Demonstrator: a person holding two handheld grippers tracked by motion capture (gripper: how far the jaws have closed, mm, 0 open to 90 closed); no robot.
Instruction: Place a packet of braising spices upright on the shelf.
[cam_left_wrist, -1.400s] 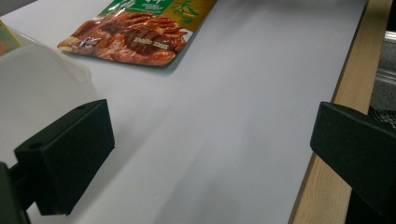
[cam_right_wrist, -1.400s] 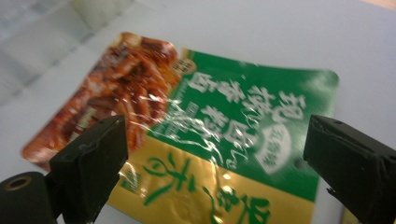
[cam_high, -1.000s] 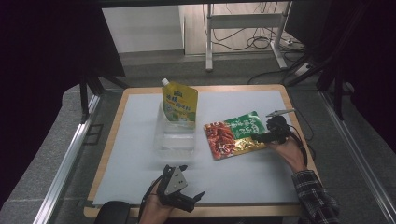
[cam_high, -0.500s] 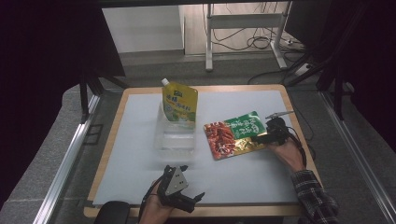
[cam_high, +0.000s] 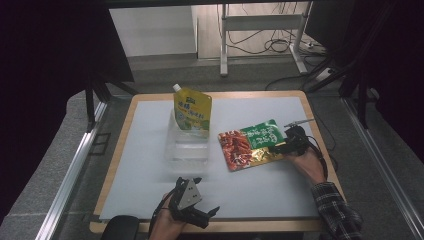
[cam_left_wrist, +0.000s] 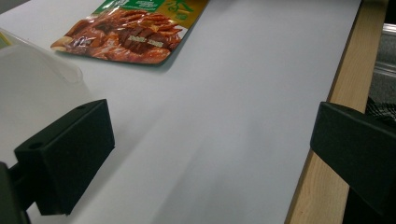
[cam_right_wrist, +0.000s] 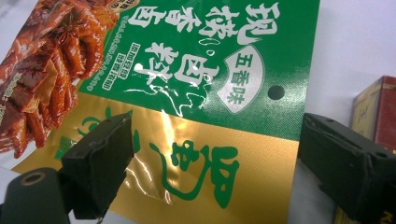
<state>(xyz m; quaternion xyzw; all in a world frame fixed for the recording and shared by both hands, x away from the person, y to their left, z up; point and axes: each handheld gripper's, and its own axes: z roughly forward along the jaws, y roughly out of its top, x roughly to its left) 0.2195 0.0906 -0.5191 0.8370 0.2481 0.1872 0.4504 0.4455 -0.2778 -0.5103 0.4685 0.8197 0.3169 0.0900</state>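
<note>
Table (cam_high: 150, 165) with white top and wooden rim carries everything; clear plastic container (cam_high: 189, 145) sits mid-table, well off to the side of the right gripper's fingers, with a yellow spouted pouch (cam_high: 192, 111) standing at its far end; green-and-gold snack pouch (cam_high: 252, 144) lies flat between container and right gripper (cam_high: 286, 146).

Step in hand, by my reading: approach to grasp the snack pouch at its gold end, presumably to move it toward the container; not yet gripped.

Right gripper view: fingers (cam_right_wrist: 100, 161) stand wide, one low over the gold band, the other off the pouch's edge above bare table; jaws have just been closing a little, with the pouch's edge between them but no pad pressing on it; red-and-gold box (cam_right_wrist: 371, 112) just beyond the outer finger.

Next move calls for getting one finger under the flat edge, then closing; a flat foil pouch may slide rather than lift; the box beside the outer finger crowds that side.

Left gripper (cam_high: 192, 210) rests at the near table edge, fingers (cam_left_wrist: 65, 154) wide with nothing between them; container corner (cam_left_wrist: 37, 74) just beyond its one finger; the snack pouch farther ahead.
</note>
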